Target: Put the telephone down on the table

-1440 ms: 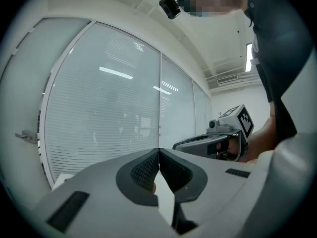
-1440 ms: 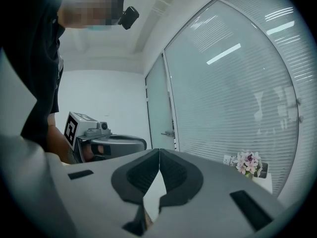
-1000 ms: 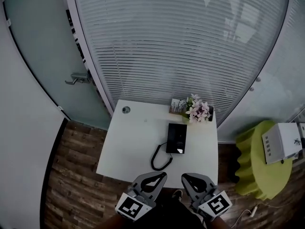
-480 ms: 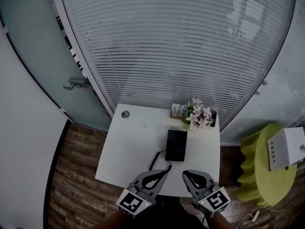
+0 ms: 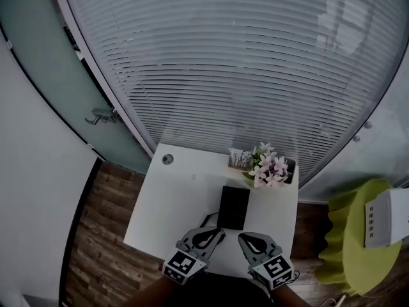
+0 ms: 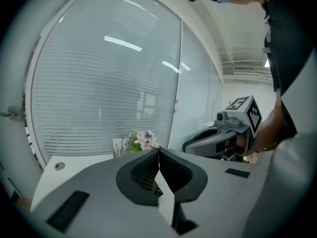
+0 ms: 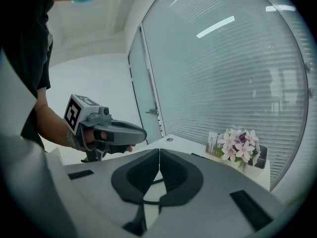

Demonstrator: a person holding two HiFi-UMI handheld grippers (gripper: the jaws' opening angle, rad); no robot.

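Both pairs of jaws are pressed together with nothing between them. The left gripper (image 5: 217, 231) and right gripper (image 5: 245, 238) are held side by side at the tabletop's (image 5: 182, 194) near edge, seemingly poised for the black telephone (image 5: 234, 206) lying flat just beyond.

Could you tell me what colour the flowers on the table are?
Pale pink flowers, clearest in the right gripper view.

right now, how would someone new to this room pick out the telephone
Find the white table in front of the window blinds. Near its middle, just nearer you than the pink flowers, lies the telephone. It is the only flat black rectangle there, with a black cord leaving its near left corner.
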